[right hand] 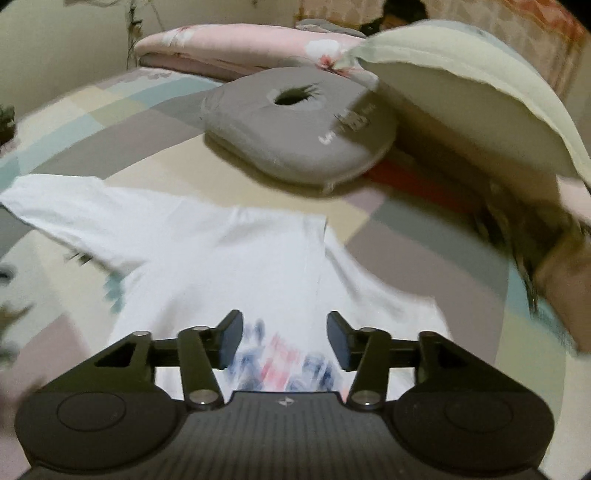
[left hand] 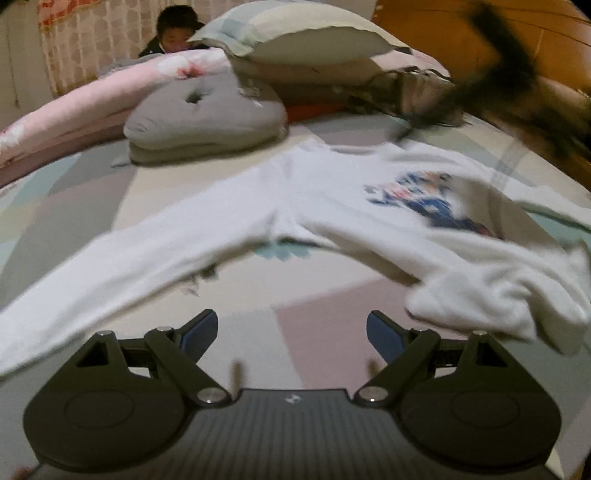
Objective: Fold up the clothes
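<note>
A white shirt [left hand: 332, 206] with long sleeves lies spread out on the bed [left hand: 314, 317]. The bed has a sheet with big blocks of pink, grey, green and cream. The shirt has a blue and red picture [left hand: 432, 203] on its front. One sleeve [left hand: 110, 269] stretches far out to the left in the left wrist view. The other end of the shirt is bunched up in a lump [left hand: 498, 295] on the right.

The left gripper [left hand: 291, 332] is above the bed sheet, just in front of the shirt. Its jaws are wide open and nothing is between them. The shirt lump is just beside its right finger.

The right gripper [right hand: 284, 339] is over the shirt [right hand: 229, 258], right above the picture [right hand: 284, 365]. Its jaws are open too, and they are not pinching the cloth. The right wrist view is blurry.

Behind the shirt sits a grey round cushion [left hand: 207, 114] with a hole in the middle. A big pale green pillow [left hand: 295, 33] leans above it. A pink blanket [left hand: 74, 110] with flowers lies along the far side of the bed. A person [left hand: 177, 33] is behind the blanket, far back. A dark blurry shape [left hand: 506, 66] is at the top right of the left wrist view, and I cannot tell what it is.
</note>
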Tool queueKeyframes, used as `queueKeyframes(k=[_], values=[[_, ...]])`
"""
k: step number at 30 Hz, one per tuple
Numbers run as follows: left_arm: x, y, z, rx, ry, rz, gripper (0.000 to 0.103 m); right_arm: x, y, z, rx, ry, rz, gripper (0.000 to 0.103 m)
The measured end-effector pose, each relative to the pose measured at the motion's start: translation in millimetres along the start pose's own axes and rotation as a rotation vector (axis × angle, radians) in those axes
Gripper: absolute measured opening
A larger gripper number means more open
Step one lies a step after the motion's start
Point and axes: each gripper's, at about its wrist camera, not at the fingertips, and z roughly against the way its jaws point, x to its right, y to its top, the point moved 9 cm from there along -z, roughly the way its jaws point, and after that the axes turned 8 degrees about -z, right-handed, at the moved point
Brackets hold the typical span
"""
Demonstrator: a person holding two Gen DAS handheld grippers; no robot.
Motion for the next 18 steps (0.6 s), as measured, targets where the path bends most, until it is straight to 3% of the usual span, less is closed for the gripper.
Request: queueKeyframes(k=[5, 10, 13, 18], values=[[-42.0, 38.2, -62.0, -0.058, 0.092, -0.016, 0.088, -12.7, -51.4, 29.2, 0.018, -0.008, -0.198, 0.072], [-83.1, 35.4, -128.7, -0.159, 0.178, 0.058, 0.09, -16.2, -83.3, 32.8, 0.058, -0.028, -0.336, 0.08], [-89.1, 19.0, -121.7, -0.127, 0.121, 0.205, 0.09, -16.2, -95.8, 30.5, 0.072, -0.033, -0.388, 0.082], [-72.4, -2.2, -98.1, -0.173, 0.11, 0.126, 0.094, -6.4, -121.7, 22.3, 0.026, -0.041, -0.454, 0.085]])
